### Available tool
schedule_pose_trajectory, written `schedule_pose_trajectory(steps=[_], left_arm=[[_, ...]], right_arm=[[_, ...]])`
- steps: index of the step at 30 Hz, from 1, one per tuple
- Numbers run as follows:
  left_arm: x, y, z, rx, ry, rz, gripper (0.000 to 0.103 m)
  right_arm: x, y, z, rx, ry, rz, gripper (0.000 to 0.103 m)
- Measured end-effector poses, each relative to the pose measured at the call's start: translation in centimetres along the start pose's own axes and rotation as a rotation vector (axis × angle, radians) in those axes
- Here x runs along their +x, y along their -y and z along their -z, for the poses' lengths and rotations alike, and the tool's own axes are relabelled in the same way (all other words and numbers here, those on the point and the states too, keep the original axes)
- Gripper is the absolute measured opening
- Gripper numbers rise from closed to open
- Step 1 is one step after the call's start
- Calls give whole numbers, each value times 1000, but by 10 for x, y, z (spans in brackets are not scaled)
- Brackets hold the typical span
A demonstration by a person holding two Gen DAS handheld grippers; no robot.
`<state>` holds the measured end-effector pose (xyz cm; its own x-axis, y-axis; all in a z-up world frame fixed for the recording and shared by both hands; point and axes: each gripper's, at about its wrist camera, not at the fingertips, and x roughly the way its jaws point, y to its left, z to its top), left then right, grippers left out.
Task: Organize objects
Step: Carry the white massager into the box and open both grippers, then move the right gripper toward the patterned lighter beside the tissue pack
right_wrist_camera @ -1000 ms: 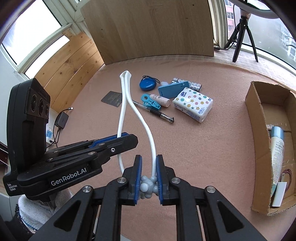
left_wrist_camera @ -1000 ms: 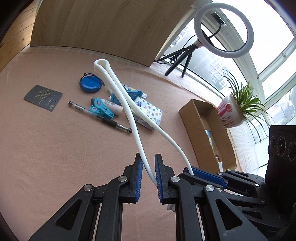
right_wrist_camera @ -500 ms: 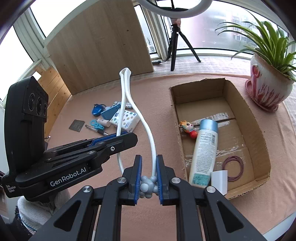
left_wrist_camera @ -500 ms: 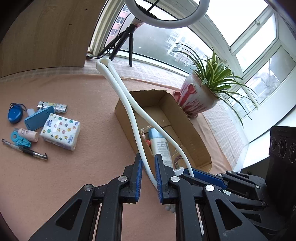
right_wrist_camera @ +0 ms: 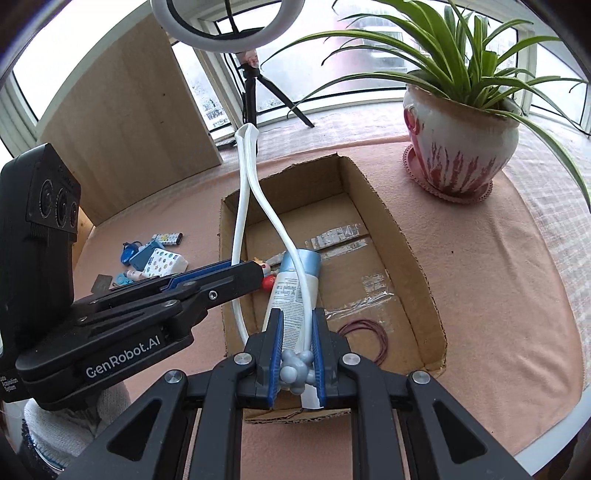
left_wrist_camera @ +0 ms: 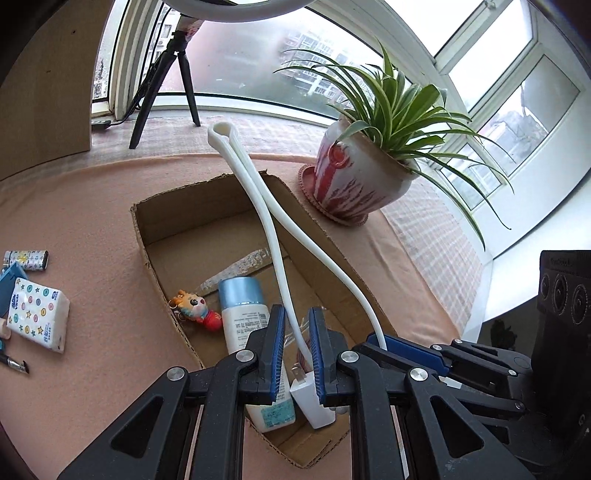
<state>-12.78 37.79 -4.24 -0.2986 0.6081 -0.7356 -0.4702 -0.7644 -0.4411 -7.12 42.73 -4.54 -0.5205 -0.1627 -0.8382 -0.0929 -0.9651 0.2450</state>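
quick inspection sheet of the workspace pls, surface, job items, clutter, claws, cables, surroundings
surface: pink cloth-covered table.
job's things: long white looped plastic strip held above the open brown cardboard box; the box holds a white bottle with a light blue cap, a small cartoon keychain figure, a dark red rubber band and a white plug adapter.
clutter: patterned tissue pack, small patterned tube, black pen tip.
grippers: left claw shut on one strip leg; right claw shut on the strip's knobbed grey end.
cables: black cord by the tripod.
surroundings: potted spider plant, ring light on tripod, wooden panel, windows.
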Motion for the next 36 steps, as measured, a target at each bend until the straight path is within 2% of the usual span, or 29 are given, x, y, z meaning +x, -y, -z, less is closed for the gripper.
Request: schedule_pose_trajectory(steps=[1, 2, 3, 4, 5, 6, 8, 16, 26, 31, 36], left_arm=[[2, 1, -2, 8, 2, -20, 15], [4, 0, -3, 8, -4, -56, 25], [5, -4, -4, -3, -14, -89, 49], [5, -8, -4, -14, -10, -108, 59], [2, -11, -4, -16, 3, -124, 63], [-1, -15, -4, -13, 9, -142, 63], [-6, -23, -3, -21, 15, -155, 63], [-40, -73, 4, -82, 31, -213, 63], [-94, -159, 19, -176, 25, -319, 63], [-115, -207, 17, -199, 4, -355, 63], [-130, -256, 5, -230, -8, -372, 63]], right_arm=[[1, 4, -1, 4, 7, 11, 14], [1, 6, -2, 1, 18, 29, 14], [0, 7, -2, -8, 27, 46, 15], [2, 8, -4, -20, 25, 59, 18], [3, 8, -5, -26, 15, 68, 30], [3, 9, -5, -22, 17, 71, 42], [2, 8, -5, -23, 26, 77, 46], [16, -12, -10, -42, -6, 39, 46], [35, -57, -18, -85, -41, -27, 46], [52, -82, -33, -95, -68, -67, 46], [79, -109, -58, -70, -121, -144, 46]])
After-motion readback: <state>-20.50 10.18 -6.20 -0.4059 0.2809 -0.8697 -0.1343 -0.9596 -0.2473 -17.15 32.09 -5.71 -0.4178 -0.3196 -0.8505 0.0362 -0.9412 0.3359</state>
